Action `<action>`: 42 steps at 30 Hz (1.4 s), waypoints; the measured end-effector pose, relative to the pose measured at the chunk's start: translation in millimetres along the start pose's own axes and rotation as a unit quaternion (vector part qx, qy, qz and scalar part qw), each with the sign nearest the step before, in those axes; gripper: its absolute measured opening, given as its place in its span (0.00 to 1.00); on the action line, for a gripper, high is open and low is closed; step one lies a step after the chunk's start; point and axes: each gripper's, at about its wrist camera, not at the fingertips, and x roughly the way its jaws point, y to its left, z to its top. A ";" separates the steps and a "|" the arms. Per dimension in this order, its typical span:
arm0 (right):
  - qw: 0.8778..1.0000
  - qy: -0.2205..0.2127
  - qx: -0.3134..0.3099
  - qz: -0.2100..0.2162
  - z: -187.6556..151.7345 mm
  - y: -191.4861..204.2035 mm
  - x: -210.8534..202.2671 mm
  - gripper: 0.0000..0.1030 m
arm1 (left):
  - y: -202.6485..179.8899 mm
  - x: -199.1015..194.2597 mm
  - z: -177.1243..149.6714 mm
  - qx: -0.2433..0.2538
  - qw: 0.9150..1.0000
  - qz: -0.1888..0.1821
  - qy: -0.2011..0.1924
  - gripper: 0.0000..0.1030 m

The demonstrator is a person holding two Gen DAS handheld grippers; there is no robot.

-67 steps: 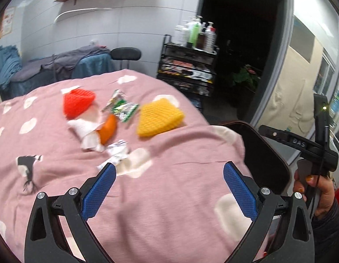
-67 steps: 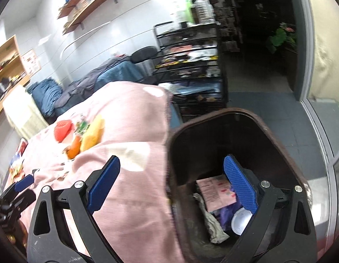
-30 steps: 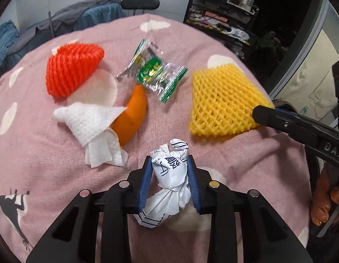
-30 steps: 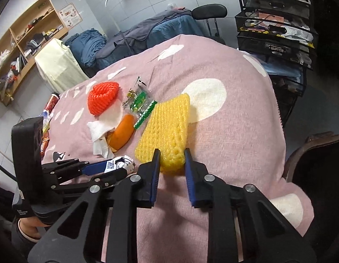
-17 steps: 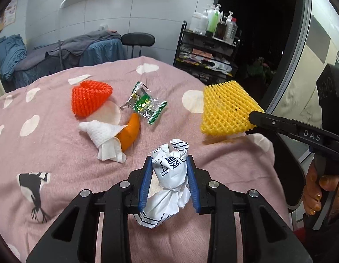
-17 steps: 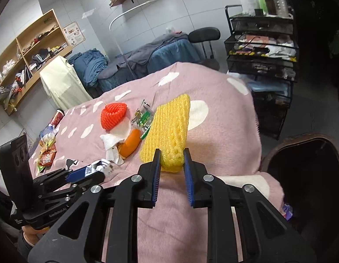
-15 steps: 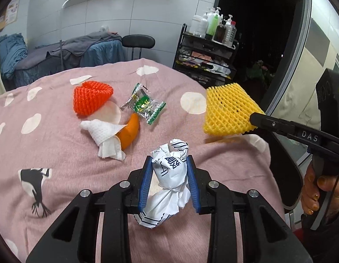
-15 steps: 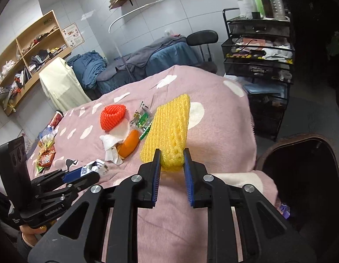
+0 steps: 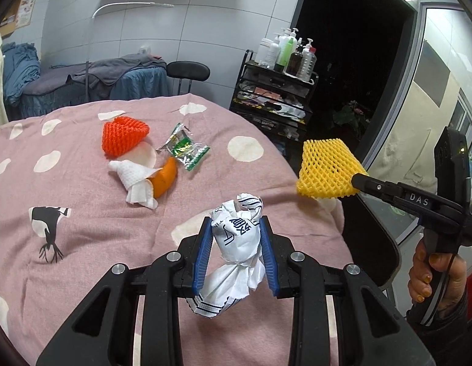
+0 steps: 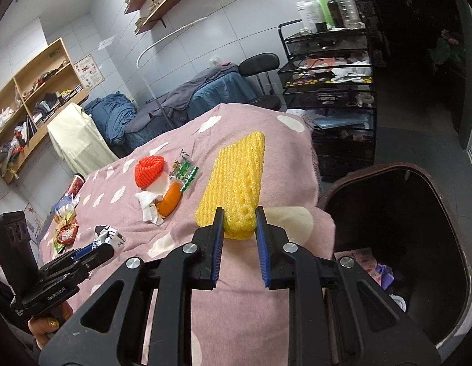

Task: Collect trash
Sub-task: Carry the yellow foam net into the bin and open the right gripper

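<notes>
Left wrist view: my left tongs (image 9: 236,253) were closed on a crumpled white wrapper (image 9: 236,244) with dark print, held above the pink spotted cloth (image 9: 83,244) on the desk. My right tongs (image 10: 238,239) pinched the near end of a yellow foam net (image 10: 236,180), which hung over the cloth's edge just beside the dark trash bin (image 10: 449,274). Farther from the bin, on the cloth, lay an orange foam net (image 9: 124,135), a white tissue (image 9: 133,180) partly over an orange peel (image 9: 165,180), and a green snack packet (image 9: 187,151), close together. In the bin, some pink and purple scraps (image 10: 373,270) showed at the bottom.
</notes>
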 end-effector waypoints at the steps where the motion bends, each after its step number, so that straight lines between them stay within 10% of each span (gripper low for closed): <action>1: 1.000 -0.001 0.001 -0.002 -1.6 -1.8 -2.5 0.21 | -3.0 -1.0 -0.8 0.001 1.000 -0.004 -0.001 0.30; 42: 0.975 0.038 0.145 -0.163 -49.0 -150.6 -4.0 0.28 | -93.8 30.5 -7.8 0.082 0.992 -0.092 0.031 0.30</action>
